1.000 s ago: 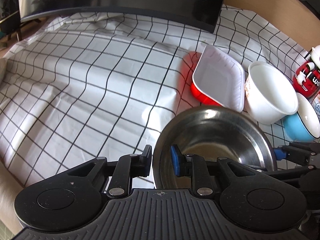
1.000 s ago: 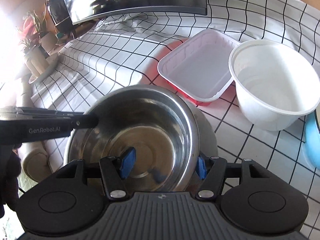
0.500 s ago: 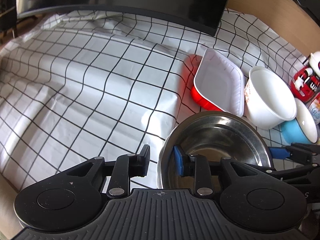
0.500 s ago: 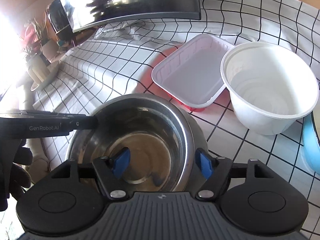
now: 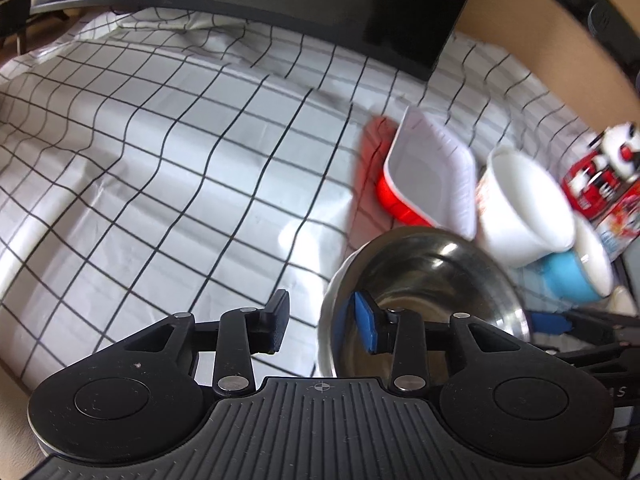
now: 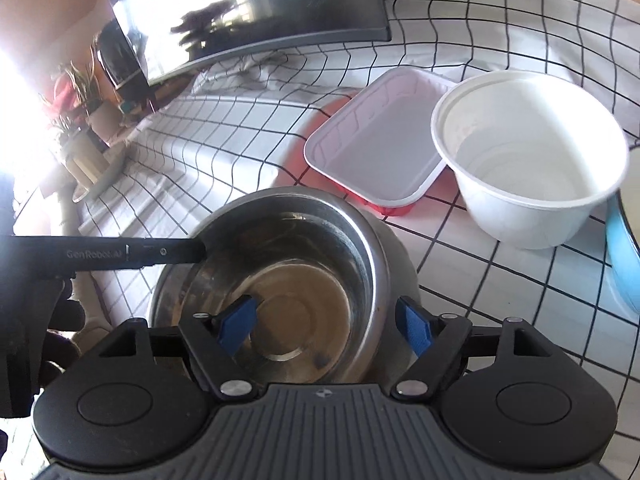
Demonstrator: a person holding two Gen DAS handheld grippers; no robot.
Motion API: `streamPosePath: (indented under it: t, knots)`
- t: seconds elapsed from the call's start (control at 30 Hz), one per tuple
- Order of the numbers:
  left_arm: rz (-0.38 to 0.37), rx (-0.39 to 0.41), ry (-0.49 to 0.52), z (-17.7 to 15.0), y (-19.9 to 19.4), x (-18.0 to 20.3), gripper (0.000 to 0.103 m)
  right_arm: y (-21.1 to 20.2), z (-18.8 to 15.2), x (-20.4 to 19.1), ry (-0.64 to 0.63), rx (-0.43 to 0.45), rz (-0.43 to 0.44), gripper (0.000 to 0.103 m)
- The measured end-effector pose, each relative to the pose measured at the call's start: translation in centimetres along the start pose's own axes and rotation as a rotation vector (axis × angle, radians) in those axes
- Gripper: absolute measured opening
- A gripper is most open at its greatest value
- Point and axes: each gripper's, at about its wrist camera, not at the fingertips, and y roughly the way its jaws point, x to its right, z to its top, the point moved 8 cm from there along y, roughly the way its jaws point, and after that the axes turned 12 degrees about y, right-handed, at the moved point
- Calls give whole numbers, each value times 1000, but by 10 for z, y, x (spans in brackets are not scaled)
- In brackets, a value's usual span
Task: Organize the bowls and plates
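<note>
A steel bowl (image 5: 432, 276) (image 6: 304, 264) stands on the checked cloth between both grippers. My left gripper (image 5: 324, 322) is open; its fingers straddle the bowl's left rim, one pad inside, one outside. It shows as a dark finger (image 6: 160, 254) at the rim in the right wrist view. My right gripper (image 6: 326, 326) is open; its fingers straddle the bowl's near right rim. Beyond stand a white-and-red rectangular tray (image 5: 432, 176) (image 6: 380, 152), a white round bowl (image 5: 524, 208) (image 6: 528, 160) and a blue bowl (image 5: 576, 280) (image 6: 624, 256).
A dark monitor (image 5: 320, 4) (image 6: 248, 12) stands at the back of the cloth. A red printed can and box (image 5: 600, 176) stand at the right edge. Potted plants (image 6: 80, 120) stand beyond the cloth's left side. The cloth (image 5: 160, 160) stretches to the left.
Both grippers' jaws have opened wider around the steel bowl's rim. The left camera has drawn back and tilted, and the view is blurred on the right.
</note>
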Motion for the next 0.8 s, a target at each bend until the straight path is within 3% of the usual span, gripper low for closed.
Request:
streamPosePath:
  t: [0.3, 0.43, 0.57, 0.63, 0.67, 0.8]
  knots:
    - [-49, -42, -7, -6, 15, 4, 39, -17, 10, 4, 18, 98, -59, 78]
    - [-60, -67, 13, -10, 25, 13, 41, -3, 4, 27, 117, 38, -98, 79]
    - [-54, -101, 23, -12, 33, 15, 41, 14, -8, 34, 217, -44, -32, 78]
    - [-58, -120, 12, -13, 37, 15, 41, 20, -11, 31, 226, -70, -14, 72]
    - [-58, -132, 6, -13, 39, 15, 41, 23, -13, 27, 220, -80, -7, 63]
    - [-35, -163, 11, -13, 41, 17, 41, 22, -15, 23, 198, -81, -32, 63]
